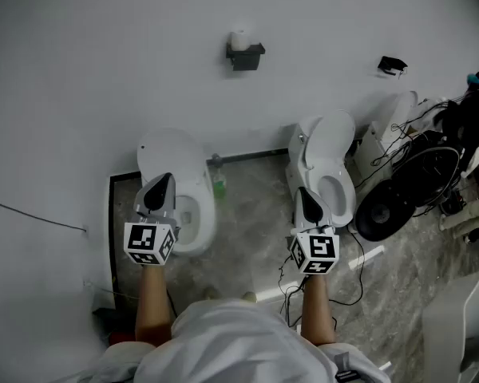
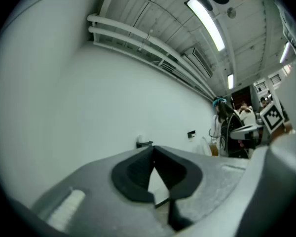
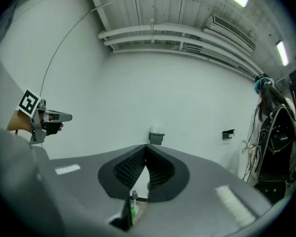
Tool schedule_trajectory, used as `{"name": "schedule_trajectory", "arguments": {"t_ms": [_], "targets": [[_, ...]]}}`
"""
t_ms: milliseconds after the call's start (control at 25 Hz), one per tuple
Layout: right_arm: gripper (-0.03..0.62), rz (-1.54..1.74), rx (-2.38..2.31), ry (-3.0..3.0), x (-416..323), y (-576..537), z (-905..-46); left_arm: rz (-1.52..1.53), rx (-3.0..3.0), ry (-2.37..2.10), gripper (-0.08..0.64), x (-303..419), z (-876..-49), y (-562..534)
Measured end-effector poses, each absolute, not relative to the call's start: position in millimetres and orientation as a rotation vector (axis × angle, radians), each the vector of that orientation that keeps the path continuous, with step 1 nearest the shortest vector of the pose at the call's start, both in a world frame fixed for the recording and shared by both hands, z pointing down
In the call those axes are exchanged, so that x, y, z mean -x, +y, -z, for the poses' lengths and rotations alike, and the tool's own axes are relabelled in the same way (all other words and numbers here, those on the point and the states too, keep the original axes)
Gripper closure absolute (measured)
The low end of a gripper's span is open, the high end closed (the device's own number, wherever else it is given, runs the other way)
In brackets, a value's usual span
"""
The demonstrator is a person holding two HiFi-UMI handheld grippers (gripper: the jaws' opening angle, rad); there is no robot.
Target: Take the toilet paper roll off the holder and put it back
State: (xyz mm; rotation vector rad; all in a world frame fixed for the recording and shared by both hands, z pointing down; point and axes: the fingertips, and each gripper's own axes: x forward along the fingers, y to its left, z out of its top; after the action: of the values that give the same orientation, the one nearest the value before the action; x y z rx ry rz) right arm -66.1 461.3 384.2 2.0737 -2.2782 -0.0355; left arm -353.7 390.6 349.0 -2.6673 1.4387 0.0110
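Observation:
A white toilet paper roll [image 1: 239,39] sits on a dark holder [image 1: 247,57] fixed to the white wall, far ahead of both grippers. In the left gripper view the roll [image 2: 140,139] and holder [image 2: 145,144] appear small, just above the jaw tips. The right gripper view shows the holder [image 3: 157,138] with the roll [image 3: 153,131] on top. My left gripper [image 1: 165,179] hangs over the left toilet [image 1: 188,159], jaws together and empty. My right gripper [image 1: 301,191] hovers by the right toilet [image 1: 333,154], its tips also touching with nothing between them.
A green bottle [image 1: 219,184] stands on the floor between the toilets. A black round fan [image 1: 405,191], cables and dark gear [image 1: 463,126] crowd the right side. A small black fixture [image 1: 392,65] is on the wall to the right of the holder.

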Motion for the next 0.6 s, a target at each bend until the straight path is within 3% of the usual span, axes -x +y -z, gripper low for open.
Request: {"name": "schedule_trajectory", "arguments": {"t_ms": [600], "targets": [[0.591, 0.053, -2.073, -2.352, 63.4, 463.0, -381.2, -0.001, 2.664, 1.434, 0.560, 343.3, -350.7, 393.6]]}}
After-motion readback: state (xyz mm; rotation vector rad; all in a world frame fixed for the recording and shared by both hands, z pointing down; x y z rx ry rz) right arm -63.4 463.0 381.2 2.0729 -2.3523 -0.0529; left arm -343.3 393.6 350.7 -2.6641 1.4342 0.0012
